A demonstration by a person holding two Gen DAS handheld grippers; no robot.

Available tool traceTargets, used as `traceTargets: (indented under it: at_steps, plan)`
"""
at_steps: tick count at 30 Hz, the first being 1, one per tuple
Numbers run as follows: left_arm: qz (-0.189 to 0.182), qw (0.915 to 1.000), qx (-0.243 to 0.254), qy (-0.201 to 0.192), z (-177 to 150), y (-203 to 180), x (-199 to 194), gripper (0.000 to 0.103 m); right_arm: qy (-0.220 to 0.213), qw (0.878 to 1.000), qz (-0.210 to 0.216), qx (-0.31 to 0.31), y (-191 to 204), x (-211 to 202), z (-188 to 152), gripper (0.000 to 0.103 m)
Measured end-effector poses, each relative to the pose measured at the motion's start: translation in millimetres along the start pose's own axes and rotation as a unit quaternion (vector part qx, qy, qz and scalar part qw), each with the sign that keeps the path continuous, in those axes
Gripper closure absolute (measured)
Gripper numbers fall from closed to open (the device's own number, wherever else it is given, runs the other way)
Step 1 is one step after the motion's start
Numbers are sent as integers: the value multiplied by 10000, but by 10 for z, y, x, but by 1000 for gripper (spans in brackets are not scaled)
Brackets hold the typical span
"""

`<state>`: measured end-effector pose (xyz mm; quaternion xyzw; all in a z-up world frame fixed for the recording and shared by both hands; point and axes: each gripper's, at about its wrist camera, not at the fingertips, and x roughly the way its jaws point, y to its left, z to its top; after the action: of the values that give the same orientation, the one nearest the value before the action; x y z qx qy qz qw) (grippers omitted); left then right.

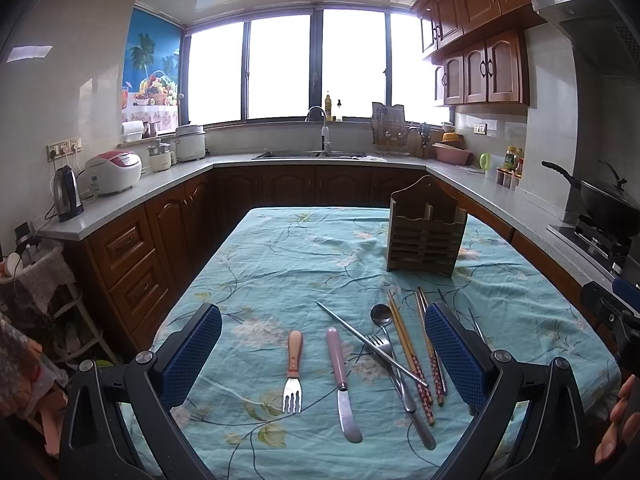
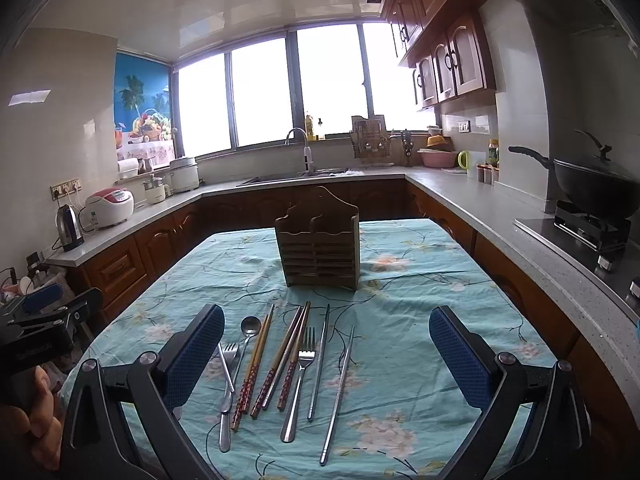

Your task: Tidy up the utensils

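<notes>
1. Nothing's sorted yet as far as the views show: the wooden holder (image 2: 318, 254) stands upright at the far middle of the table, and its slots look empty, though the front panel hides most of the inside.
2. Everything's loose on the floral tablecloth (image 2: 420, 320): wood-handled fork (image 1: 293, 372), pink-handled knife (image 1: 342, 384), spoon (image 2: 249, 334), metal fork (image 2: 301, 376), patterned chopsticks (image 2: 276, 364) and steel chopsticks (image 2: 338, 392). A few near the spoon overlap.
3. Left gripper (image 1: 322, 354) and right gripper (image 2: 326, 356) both hover above the pile, fingers spread wide, holding nothing.
4. So basically the whole job's left.
5. Room: kitchen, counter (image 2: 460, 196) wrapping round, sink (image 1: 308, 155) under big windows, wok (image 2: 592, 188) on the stove.
</notes>
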<state>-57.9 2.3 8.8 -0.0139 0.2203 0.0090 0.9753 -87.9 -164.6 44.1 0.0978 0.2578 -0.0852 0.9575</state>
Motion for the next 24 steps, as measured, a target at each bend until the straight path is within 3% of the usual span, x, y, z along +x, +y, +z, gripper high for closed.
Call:
traceTargets:
  at_steps: [24]
  plan:
    - [-4, 10000, 9, 77, -15, -22, 78, 1, 67, 9999, 73, 25, 16, 38, -21, 0]
